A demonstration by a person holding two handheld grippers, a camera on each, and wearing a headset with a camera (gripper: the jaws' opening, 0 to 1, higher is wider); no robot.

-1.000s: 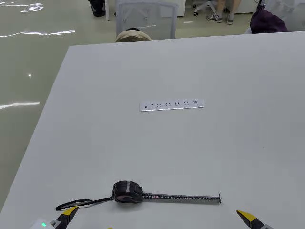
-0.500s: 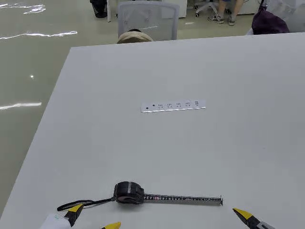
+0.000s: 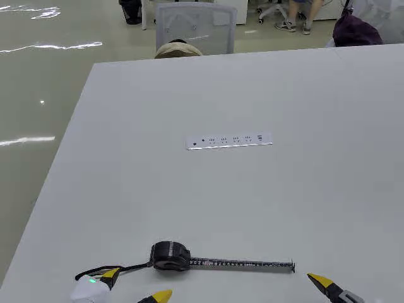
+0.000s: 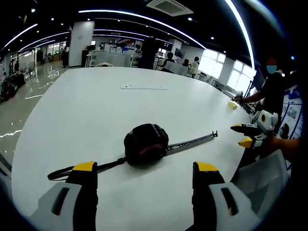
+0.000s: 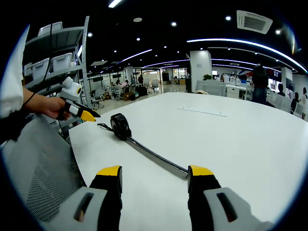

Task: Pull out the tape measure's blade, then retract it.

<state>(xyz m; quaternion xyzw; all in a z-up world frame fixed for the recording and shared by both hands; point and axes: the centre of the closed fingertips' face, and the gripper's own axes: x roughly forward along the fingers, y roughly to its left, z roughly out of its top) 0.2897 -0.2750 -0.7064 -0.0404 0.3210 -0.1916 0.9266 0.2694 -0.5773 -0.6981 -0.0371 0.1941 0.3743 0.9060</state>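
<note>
White workbench [image 3: 189, 189]; glossy office floor [image 3: 38, 76]

Near the table's [image 3: 303, 189] near edge lay the tape measure [image 3: 169, 255], its blade [image 3: 243, 264] stretched right and strap [image 3: 134, 267] trailing left, the power strip [image 3: 228, 140] farther back, a chair [image 3: 194, 25] beyond the far edge.

An open-plan office: a long white bench [image 3: 315, 95] with a socket strip [image 3: 228, 140] at its middle, a grey office chair [image 3: 194, 26] at top centre of the head view, glossy floor [image 3: 38, 76] at left, ceiling light strips [image 4: 144, 19], and storage shelving [image 5: 55, 57] at the upper left of the right gripper view.
</note>
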